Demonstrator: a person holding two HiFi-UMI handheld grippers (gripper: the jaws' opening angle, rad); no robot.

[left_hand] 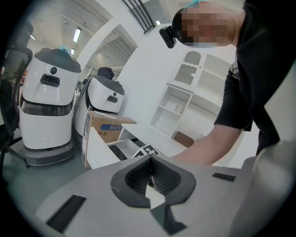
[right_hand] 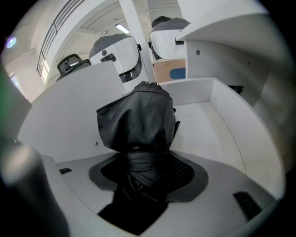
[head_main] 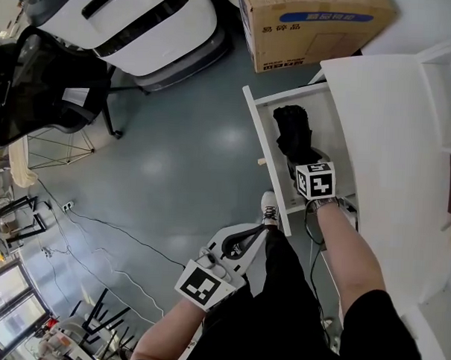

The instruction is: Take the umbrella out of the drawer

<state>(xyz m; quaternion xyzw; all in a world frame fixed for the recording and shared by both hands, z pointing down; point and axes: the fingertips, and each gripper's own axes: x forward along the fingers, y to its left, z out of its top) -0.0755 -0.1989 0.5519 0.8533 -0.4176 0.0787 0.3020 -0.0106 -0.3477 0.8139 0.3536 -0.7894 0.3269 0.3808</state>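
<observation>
Black fabric: the folded umbrella sat between the right gripper's fingers, which were grasping its strapped lower part. The loose canopy end stood beyond the fingertips, inside the white drawer.

The head view alone showed that drawer pulled open, with the umbrella within its walls just ahead of the right gripper. It also showed the left gripper well apart, by the person's leg.

Only the left gripper view showed the left gripper's fingers clenched together on nothing, with the drawer and a cardboard box far beyond the tips.
</observation>
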